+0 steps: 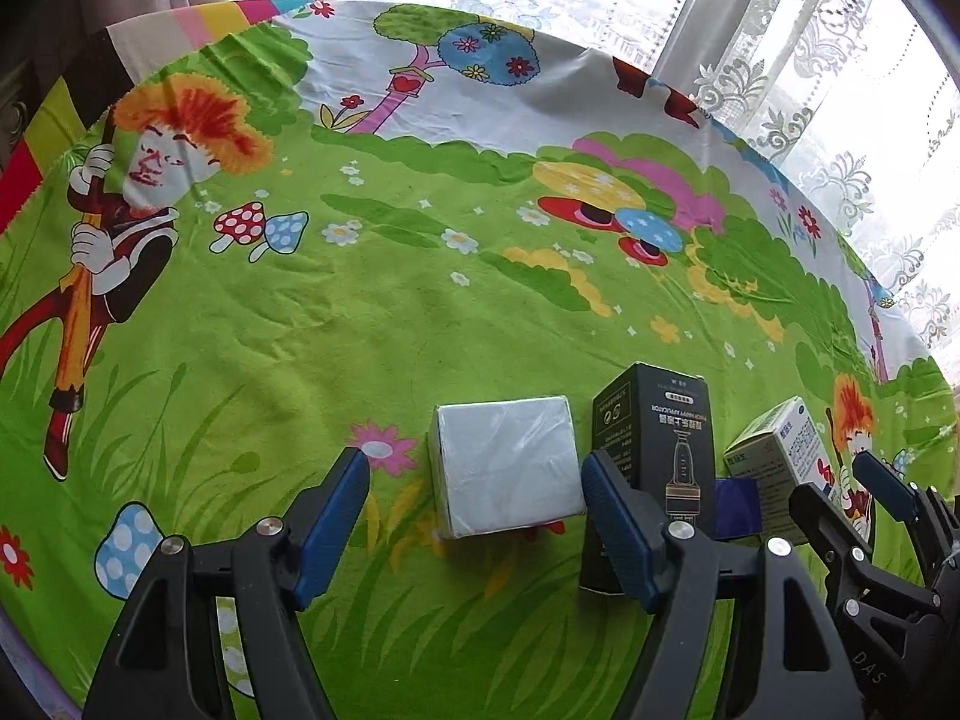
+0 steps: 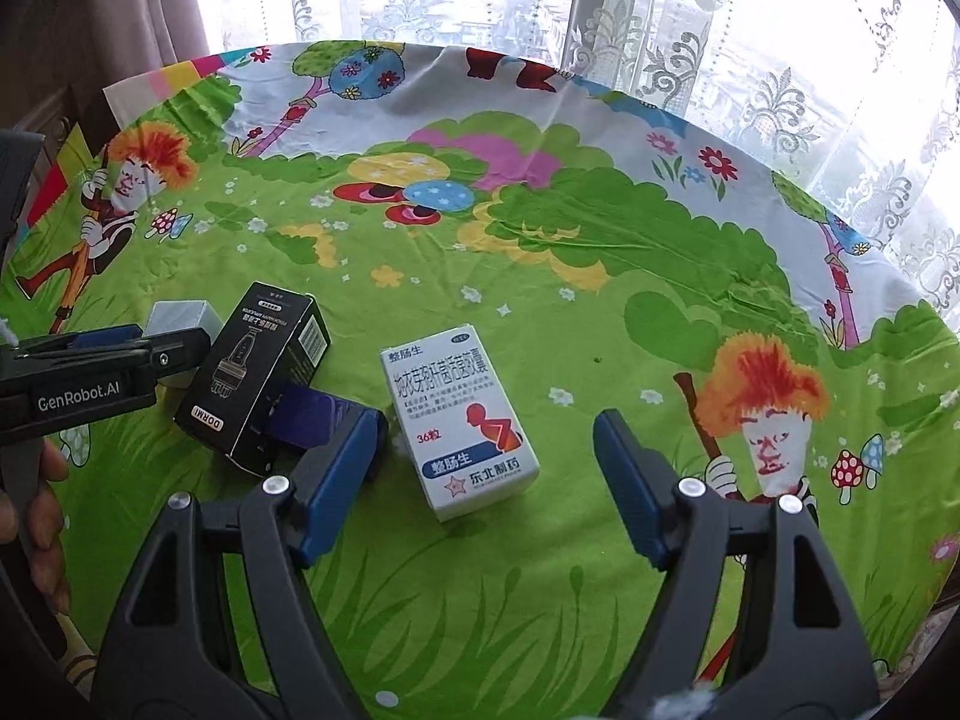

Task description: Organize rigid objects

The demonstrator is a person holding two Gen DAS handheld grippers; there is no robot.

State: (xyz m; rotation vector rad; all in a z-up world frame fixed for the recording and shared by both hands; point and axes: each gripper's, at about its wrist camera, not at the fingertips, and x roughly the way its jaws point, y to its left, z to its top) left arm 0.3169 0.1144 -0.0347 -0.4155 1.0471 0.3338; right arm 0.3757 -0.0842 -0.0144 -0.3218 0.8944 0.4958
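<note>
Both wrist cameras look steeply down, close over the cloth-covered surface point(image 1: 300, 330), facing the window; both views share the black box point(image 1: 654, 420) and medicine box point(image 2: 459, 420).

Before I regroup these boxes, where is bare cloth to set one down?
Free: the wide stretch beyond the boxes toward the lace curtain. Crowded: near edge, where white box, black box and medicine box sit close.

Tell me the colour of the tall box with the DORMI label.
Black with white print, the black box; clearest in the right wrist view.
</note>
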